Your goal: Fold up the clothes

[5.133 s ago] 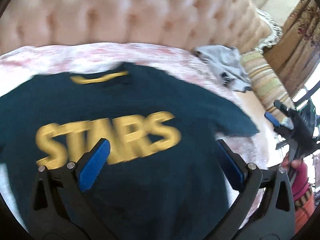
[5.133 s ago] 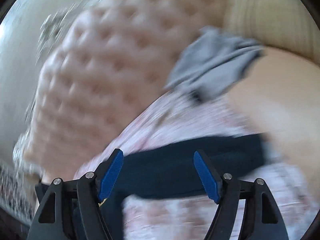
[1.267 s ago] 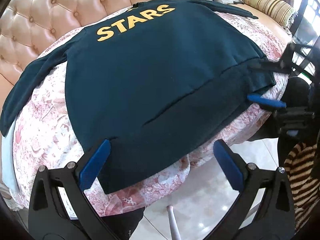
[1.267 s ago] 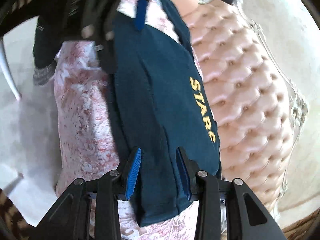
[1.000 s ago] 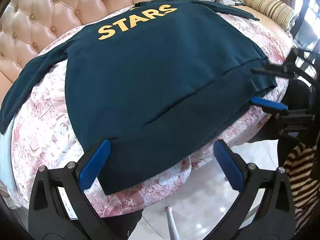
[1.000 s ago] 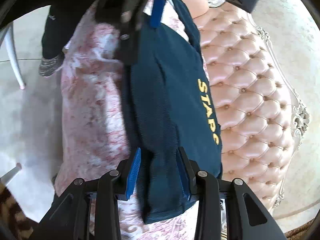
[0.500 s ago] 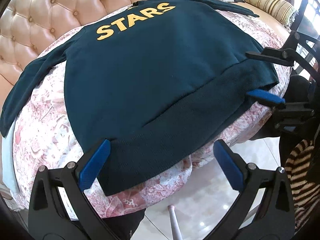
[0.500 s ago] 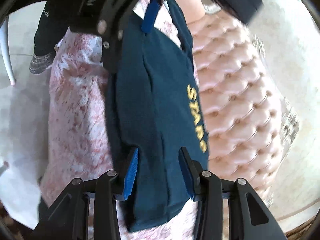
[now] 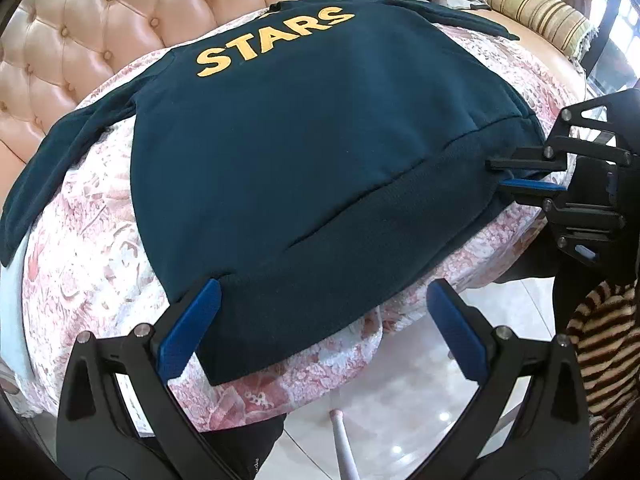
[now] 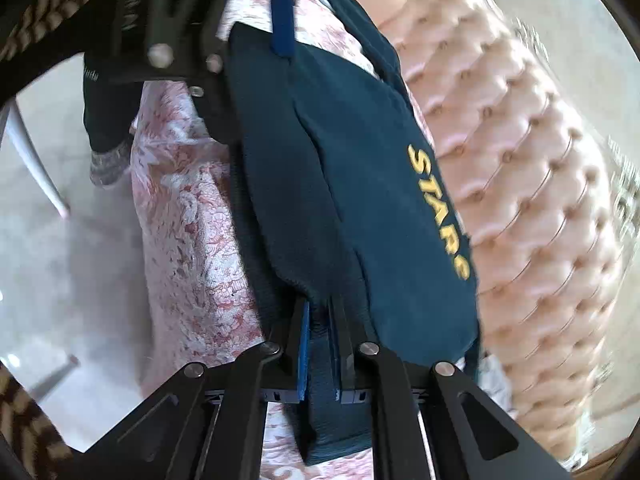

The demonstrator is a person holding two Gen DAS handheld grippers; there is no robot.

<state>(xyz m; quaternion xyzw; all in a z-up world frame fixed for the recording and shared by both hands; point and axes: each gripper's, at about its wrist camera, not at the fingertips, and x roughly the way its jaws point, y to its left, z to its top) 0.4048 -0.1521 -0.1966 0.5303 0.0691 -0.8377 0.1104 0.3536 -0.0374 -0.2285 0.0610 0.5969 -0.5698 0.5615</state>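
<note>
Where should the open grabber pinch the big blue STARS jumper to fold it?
Probably the near corner of the dark blue STARS sweatshirt, on its thick ribbed hem. Come from the bed's edge, below: that corner hangs free over the pink floral cover, and the open left tool already straddles it. The right tool pinches the other corner.

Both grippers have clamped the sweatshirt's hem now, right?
Not both. The right gripper is shut on the sweatshirt hem, as the right wrist view shows. The left gripper is open, its fingers straddling the hem's other corner, per the left wrist view.
</note>
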